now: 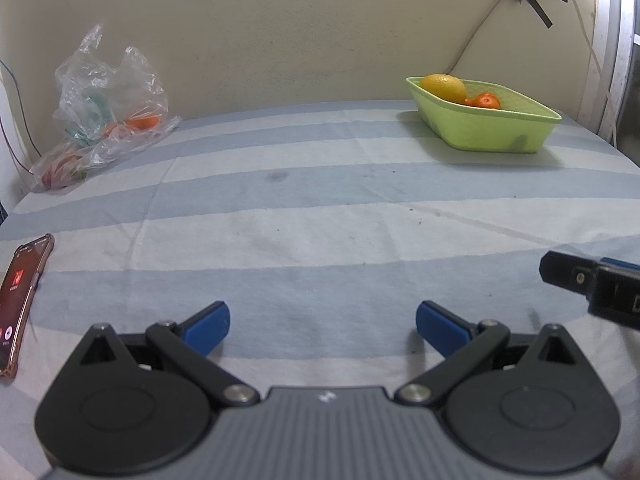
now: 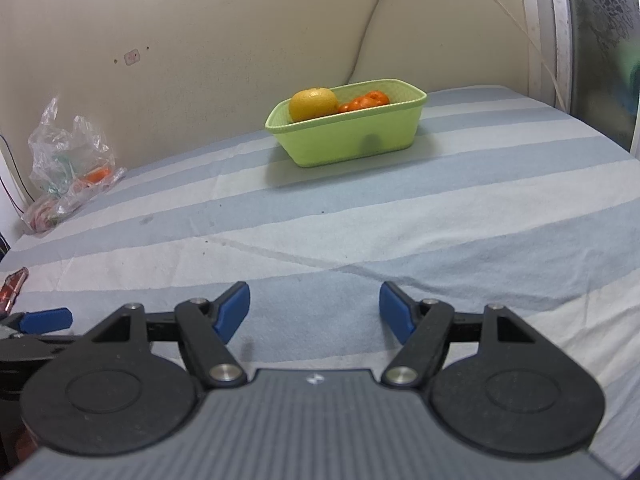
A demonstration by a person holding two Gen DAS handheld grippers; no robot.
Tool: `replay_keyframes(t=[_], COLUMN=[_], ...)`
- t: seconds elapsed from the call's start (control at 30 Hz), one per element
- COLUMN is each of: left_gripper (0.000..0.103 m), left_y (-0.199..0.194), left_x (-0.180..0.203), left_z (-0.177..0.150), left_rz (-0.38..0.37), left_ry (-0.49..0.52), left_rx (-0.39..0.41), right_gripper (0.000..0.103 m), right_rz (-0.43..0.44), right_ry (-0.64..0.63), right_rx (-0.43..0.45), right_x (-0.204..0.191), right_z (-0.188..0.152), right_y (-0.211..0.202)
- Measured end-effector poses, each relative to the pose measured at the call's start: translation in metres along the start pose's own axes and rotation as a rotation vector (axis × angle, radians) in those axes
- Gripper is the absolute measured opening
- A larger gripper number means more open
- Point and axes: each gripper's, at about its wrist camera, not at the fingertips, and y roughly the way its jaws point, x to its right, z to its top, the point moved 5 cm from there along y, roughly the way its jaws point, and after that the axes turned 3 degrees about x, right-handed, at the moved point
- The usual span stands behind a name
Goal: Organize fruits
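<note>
Both claws, left and right, hang released and empty above the striped sheet. Far ahead, a green basket holds a yellow citrus and small oranges. By the wall a plastic bag holds another orange; a phone lies at the left. Nothing lies between claws and basket.
</note>
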Motion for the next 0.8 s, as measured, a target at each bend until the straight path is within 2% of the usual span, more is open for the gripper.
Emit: replay_keyframes(t=[0.27, 0.8], left_gripper=[0.103, 0.103], left_y=[0.0018, 0.0026], left_x=[-0.0006, -0.0045], left_z=[-0.0005, -0.0016], left_rz=[0.008, 0.016], left_ry=[0.005, -0.005], left_rx=[-0.001, -0.003], right_gripper=[0.074, 0.075], right_rz=[0.022, 0.023], right_ry=[0.028, 0.032], right_rx=[0.027, 0.023], right_x=[-0.0005, -0.0023], right_z=[0.0032, 0.0023], right_y=[-0.005, -0.0048])
